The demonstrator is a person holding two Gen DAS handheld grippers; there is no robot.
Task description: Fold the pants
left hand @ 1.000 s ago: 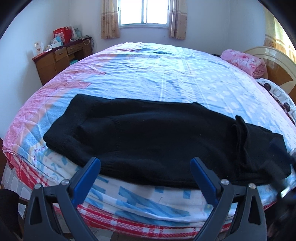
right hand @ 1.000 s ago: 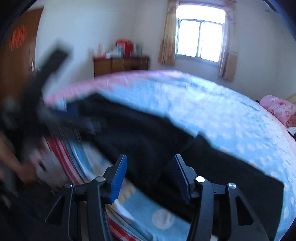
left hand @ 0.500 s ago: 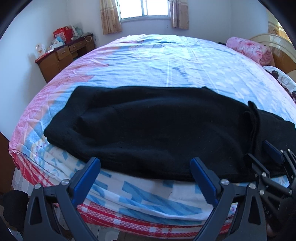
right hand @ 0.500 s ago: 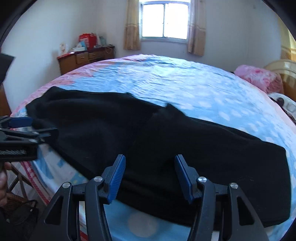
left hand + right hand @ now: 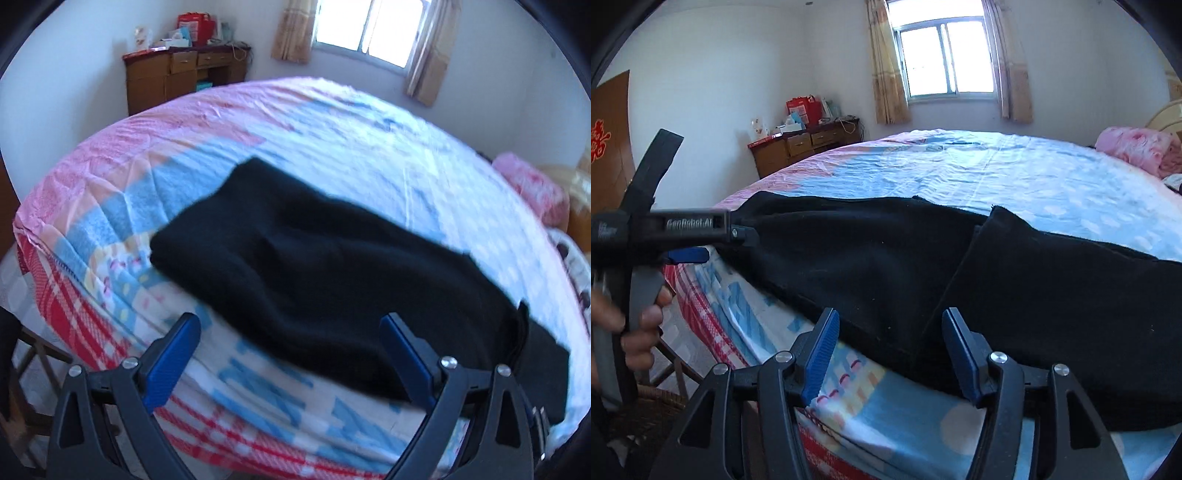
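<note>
Black pants point(image 5: 886, 266) flat along near edge of bed point(image 5: 1015, 173), one fold at 3 o'clock. Approach step — right hand-held gripper point(image 5: 890, 354) jaws just been widening, nothing between; left hand-held gripper point(image 5: 291, 354) released, empty. Next prob: pinch near hem w/ both, fold over.

Left wrist view smeared by motion blur: outline of the black knit pants point(image 5: 332, 280) soft, print on the pink-and-blue patterned bedsheet point(image 5: 332, 147) illegible. Pants' right end cut off by the lens rim (both views). Right wrist view: person's hand point(image 5: 635, 325) blurred, cropped at left. Items on the far wooden dresser point(image 5: 809, 142) too small to tell.
</note>
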